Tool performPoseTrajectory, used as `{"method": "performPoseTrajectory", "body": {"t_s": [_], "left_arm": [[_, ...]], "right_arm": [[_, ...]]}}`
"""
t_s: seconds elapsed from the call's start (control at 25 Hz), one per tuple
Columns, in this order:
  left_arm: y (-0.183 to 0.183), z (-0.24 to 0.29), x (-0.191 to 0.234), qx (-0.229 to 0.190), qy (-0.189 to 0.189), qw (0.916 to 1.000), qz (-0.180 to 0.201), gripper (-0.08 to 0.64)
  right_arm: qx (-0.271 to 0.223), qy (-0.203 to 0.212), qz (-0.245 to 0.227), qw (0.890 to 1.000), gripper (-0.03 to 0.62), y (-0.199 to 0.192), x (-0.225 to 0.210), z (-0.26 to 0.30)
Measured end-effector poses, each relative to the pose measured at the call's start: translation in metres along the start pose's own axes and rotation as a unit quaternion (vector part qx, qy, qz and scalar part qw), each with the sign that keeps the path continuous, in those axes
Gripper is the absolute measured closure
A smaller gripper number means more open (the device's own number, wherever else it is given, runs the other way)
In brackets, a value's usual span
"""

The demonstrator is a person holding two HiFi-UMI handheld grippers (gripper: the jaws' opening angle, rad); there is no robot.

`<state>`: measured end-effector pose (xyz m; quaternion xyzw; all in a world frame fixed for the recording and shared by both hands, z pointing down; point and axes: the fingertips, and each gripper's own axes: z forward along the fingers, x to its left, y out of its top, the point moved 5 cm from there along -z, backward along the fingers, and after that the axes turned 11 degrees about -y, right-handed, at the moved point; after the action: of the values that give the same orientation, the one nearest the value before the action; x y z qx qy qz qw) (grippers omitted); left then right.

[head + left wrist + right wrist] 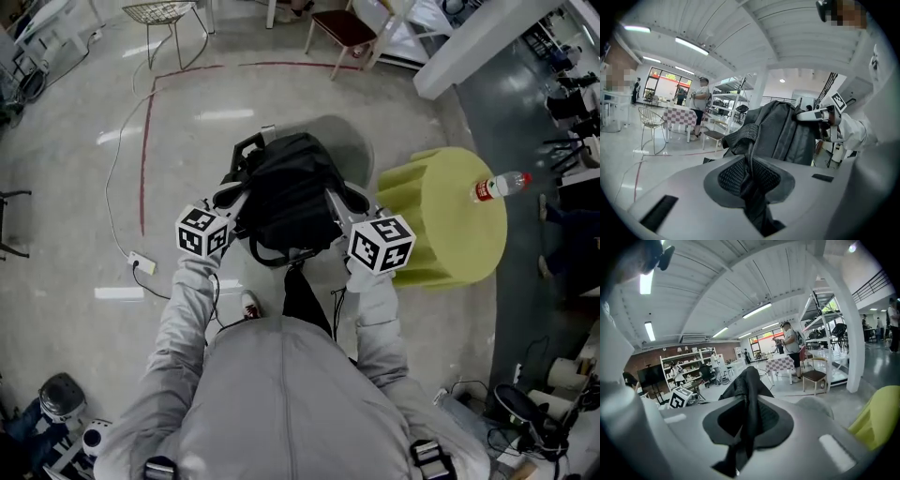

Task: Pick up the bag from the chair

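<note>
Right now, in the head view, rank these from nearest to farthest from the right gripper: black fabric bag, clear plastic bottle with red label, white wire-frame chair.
1. Black fabric bag: clamped in the right gripper.
2. Clear plastic bottle with red label: right, on the yellow-green round table.
3. White wire-frame chair: far upper left.

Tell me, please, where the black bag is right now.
In the head view the black bag is at centre, over the grey chair, clamped by the left gripper and right gripper, with the yellow-green table to its right.

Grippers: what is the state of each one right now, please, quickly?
Left gripper: closed, holding the bag by a strap.
Right gripper: closed, holding the bag by another strap.
</note>
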<state>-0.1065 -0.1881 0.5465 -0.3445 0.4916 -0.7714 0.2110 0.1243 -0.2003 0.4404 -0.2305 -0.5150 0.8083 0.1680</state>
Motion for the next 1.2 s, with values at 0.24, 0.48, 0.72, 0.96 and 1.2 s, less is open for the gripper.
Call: {"method": "performPoseTrajectory", "body": {"t_s": [0.24,0.48,0.72,0.96,1.2], "left_arm": [[0.022,-0.043,-0.038,-0.015,0.021,0.9991,0.033,0.52],[0.038,-0.081,-0.065,-0.03,0.016,0.9986,0.04,0.523],[0.048,-0.11,-0.085,-0.057,0.049,0.9949,0.067,0.525],[0.058,-0.126,-0.093,-0.057,0.062,0.9934,0.077,0.525],[0.069,-0.138,-0.099,-0.056,0.066,0.9917,0.095,0.525]], "right_arm": [[-0.046,0.004,-0.009,0.999,0.551,0.02,0.033,-0.038],[-0.084,0.01,-0.035,0.996,0.551,0.039,0.066,-0.068],[-0.094,0.03,-0.028,0.995,0.551,0.048,0.091,-0.092],[-0.106,0.037,-0.041,0.993,0.551,0.056,0.106,-0.101],[-0.12,0.042,-0.042,0.991,0.551,0.061,0.114,-0.109]]}}
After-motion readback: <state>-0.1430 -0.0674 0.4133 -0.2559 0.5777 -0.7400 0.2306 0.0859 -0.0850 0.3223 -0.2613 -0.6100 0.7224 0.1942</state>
